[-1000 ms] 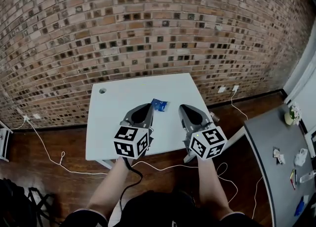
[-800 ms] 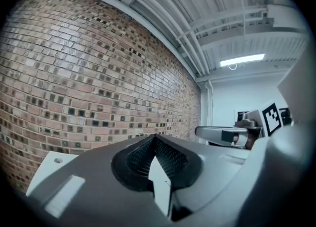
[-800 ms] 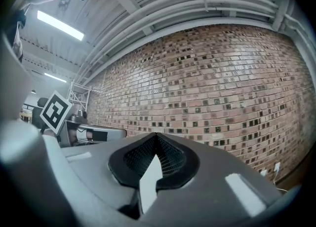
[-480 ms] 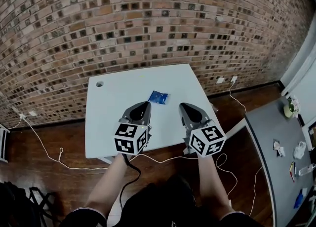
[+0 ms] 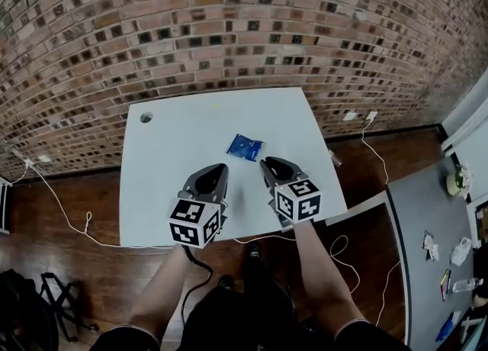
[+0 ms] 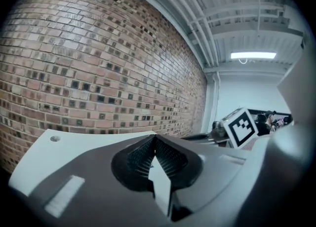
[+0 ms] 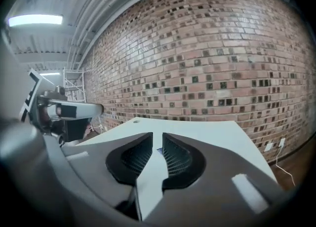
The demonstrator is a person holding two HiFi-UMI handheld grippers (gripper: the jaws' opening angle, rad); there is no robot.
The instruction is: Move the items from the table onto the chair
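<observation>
Item: one small blue packet (image 5: pixel 245 146), crinkled, lying flat mid-surface just ahead of our grippers. Surface (image 5: pixel 168 151): pale, smooth, squarish. Brick wall (image 5: pixel 229 29) behind; dark wood floor (image 5: pixel 69 243) below. Left gripper (image 5: pixel 217 168): jaws clenched, empty. Right gripper (image 5: pixel 268 163): jaws just opening, slightly parted, grasping nothing.

We see a brick wall (image 5: pixel 229 29) across the far side, rising from a dark wooden floor (image 5: pixel 76 265). White sockets (image 5: pixel 351 116) sit low on the wall at the right, and a white cable (image 5: pixel 364 143) trails from them over the floor. At the right edge a grey tabletop (image 5: pixel 415 243) carries small scattered objects (image 5: pixel 460 250). A black stand (image 5: pixel 53 300) lies near left. A ceiling light (image 6: pixel 253 55) glows overhead.
</observation>
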